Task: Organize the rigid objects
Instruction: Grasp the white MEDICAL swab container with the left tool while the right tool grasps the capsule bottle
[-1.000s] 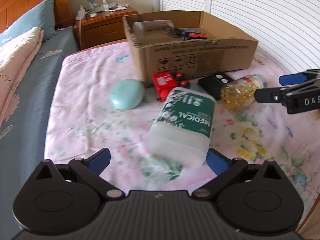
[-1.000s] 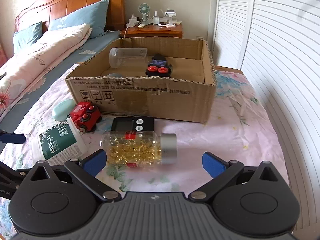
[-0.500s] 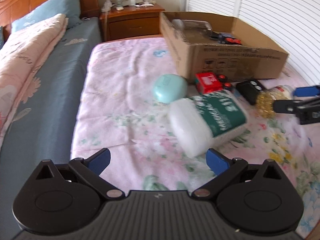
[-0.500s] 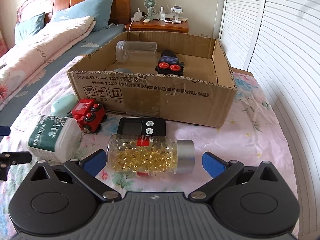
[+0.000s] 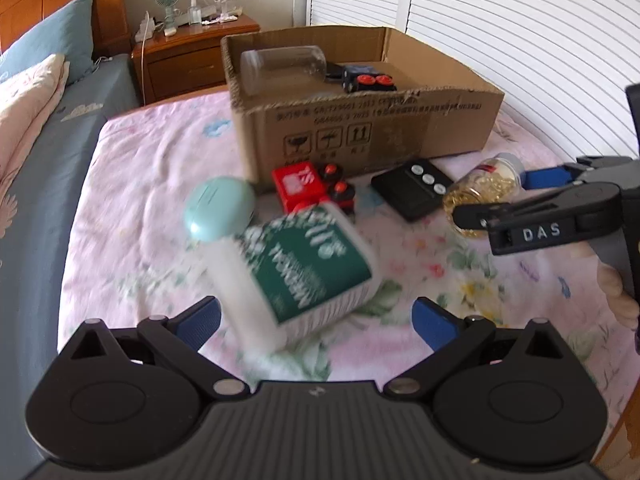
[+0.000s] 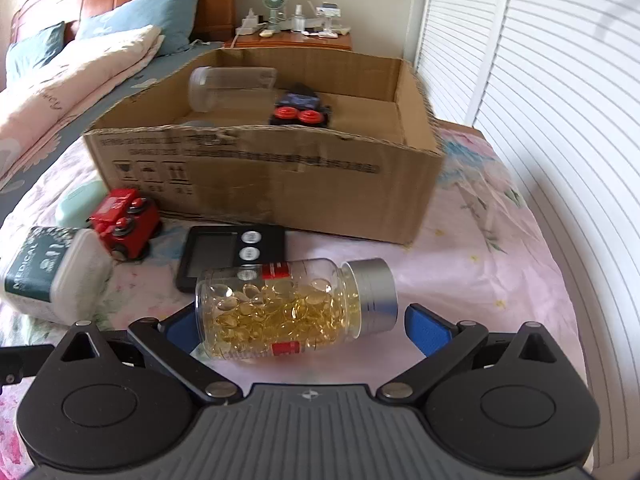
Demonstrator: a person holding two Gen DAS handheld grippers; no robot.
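Note:
A white bottle with a green "MEDICAL" label [image 5: 304, 276] lies on the floral sheet between the fingers of my open left gripper [image 5: 316, 320]; it also shows in the right wrist view [image 6: 52, 272]. A clear jar of yellow capsules with a silver cap [image 6: 292, 308] lies on its side between the fingers of my open right gripper [image 6: 300, 326]; it also shows in the left wrist view [image 5: 480, 188]. A red toy truck [image 5: 312, 188], a mint oval case [image 5: 220, 208] and a black timer [image 5: 416, 188] lie before the cardboard box [image 5: 360, 128].
The box [image 6: 272, 168] holds a clear empty jar [image 6: 232, 86] and a dark toy car with red wheels [image 6: 300, 110]. A wooden nightstand [image 5: 192, 56] stands behind it. Pillows [image 6: 80, 56] lie left, louvred doors [image 6: 560, 80] right.
My left gripper swung and closed in on the white bottle, which now sits between its fingers. My right gripper moved forward until its fingers flank the capsule jar.

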